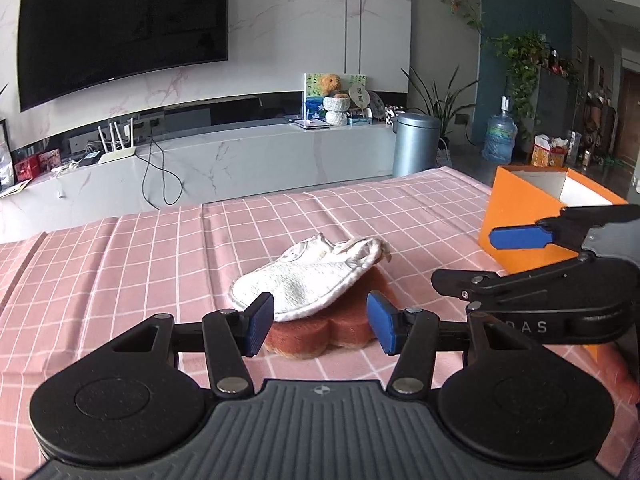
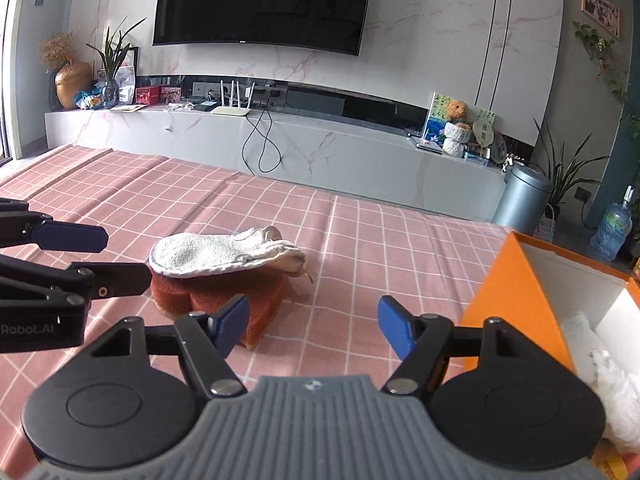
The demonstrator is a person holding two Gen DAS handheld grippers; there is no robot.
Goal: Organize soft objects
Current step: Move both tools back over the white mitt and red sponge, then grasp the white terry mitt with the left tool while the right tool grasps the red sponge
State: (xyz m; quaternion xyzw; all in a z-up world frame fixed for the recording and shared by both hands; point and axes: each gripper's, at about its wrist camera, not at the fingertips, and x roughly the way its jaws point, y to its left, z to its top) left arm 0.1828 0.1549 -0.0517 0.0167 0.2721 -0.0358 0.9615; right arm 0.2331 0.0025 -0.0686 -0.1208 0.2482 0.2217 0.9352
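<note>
We see white cloth (image 1: 308, 276) on brown sponge (image 1: 320, 332) upon the checked tablecloth (image 1: 160, 248), left gripper (image 1: 320, 322) released around them, right gripper (image 2: 312, 326) released beside, only right view shows perhaps white cloths inside orange box (image 2: 516, 292).

A white terry cloth (image 1: 304, 280) lies on a rust-brown sponge (image 1: 320, 332); the tablecloth (image 1: 160, 264) is pink with white checks; the box (image 1: 516, 216) is orange, white inside.

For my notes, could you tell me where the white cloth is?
In both wrist views, the white cloth lies atop the brown sponge, mid-table, left of the orange box.
</note>
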